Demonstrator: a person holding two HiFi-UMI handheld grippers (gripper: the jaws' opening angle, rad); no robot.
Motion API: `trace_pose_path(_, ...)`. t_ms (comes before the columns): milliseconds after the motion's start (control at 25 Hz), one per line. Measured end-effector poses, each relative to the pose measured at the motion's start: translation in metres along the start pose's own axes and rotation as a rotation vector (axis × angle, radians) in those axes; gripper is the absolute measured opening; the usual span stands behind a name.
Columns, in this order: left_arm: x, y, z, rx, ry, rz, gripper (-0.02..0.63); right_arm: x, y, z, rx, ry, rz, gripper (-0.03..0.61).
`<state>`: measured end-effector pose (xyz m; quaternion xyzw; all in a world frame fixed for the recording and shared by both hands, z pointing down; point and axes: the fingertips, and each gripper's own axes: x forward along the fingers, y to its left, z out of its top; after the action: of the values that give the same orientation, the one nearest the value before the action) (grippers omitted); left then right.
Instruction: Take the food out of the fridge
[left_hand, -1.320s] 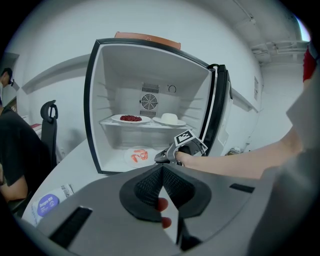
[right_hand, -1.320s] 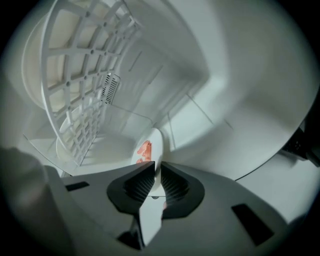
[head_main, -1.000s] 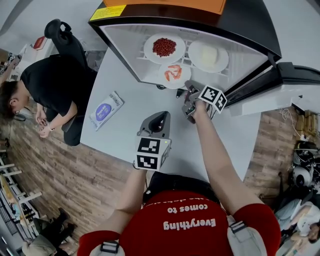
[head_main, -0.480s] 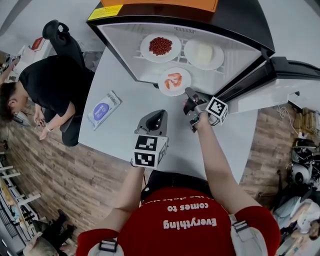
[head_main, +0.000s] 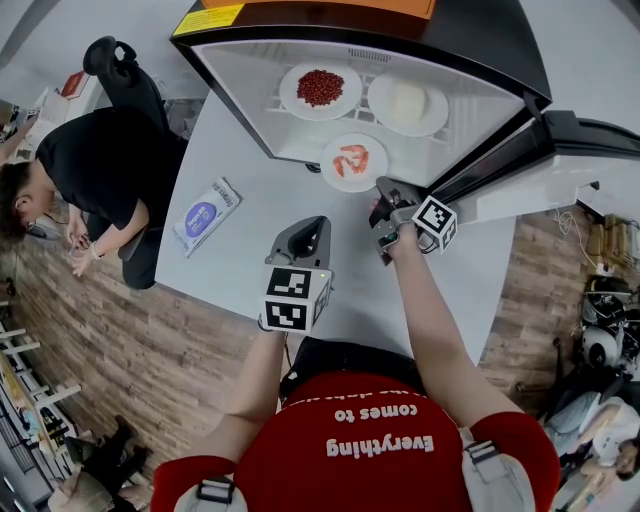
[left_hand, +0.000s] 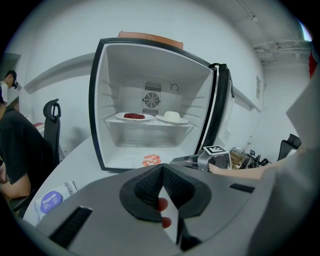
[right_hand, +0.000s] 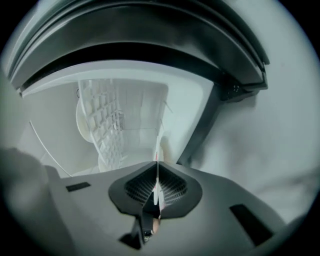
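The open fridge (head_main: 240, 90) holds a plate of red beans (head_main: 320, 89) and a plate of white food (head_main: 408, 103) on its shelf. A plate of shrimp (head_main: 352, 161) lies on the fridge floor at its front lip. My right gripper (head_main: 381, 187) is shut on that plate's right rim; in the right gripper view the rim (right_hand: 158, 142) runs edge-on between the pads. My left gripper (head_main: 321, 222) hovers over the white table (head_main: 240, 280), shut and holding nothing. The left gripper view shows the shrimp plate (left_hand: 151, 160) and the right gripper (left_hand: 182, 161) ahead.
The fridge door (head_main: 570, 150) stands open at the right. A wipes packet (head_main: 203, 215) lies on the table's left part. A person in black (head_main: 95, 160) sits at the left by an office chair (head_main: 120, 65). Wooden floor surrounds the table.
The right gripper has drawn back toward me with the shrimp plate, which slid from deeper in the fridge to its front lip. The left gripper has stayed put.
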<state>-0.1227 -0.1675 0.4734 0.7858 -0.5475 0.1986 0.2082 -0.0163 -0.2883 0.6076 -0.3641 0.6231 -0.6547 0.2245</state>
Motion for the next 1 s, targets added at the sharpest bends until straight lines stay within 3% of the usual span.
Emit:
trace_pose_path(160,-0.001,0.002,-0.001,0.0,0.003,0.005,0.005,0.007,-0.016,0.004,-0.025,-0.005,-0.101,0.028)
trace_pose_path(280,-0.002,0.004,-0.001,0.0,0.002,0.009,0.005,0.015,-0.021,-0.001,-0.001,0.029,-0.121,0.072)
trace_pose_path(440,-0.002,0.005,-0.001,0.0,0.005,0.015,0.005,0.022,-0.026,-0.002,0.018,0.016,-0.134,0.057)
trace_pose_path(600,-0.003,0.007,-0.002,0.005,0.007,0.02,0.005,0.026,-0.013,-0.004,0.009,0.019,-0.063,0.021)
trace_pose_path(1000,-0.008,0.01,-0.001,0.005,0.003,0.033,0.005,0.006,0.011,-0.011,0.054,0.042,0.052,0.02)
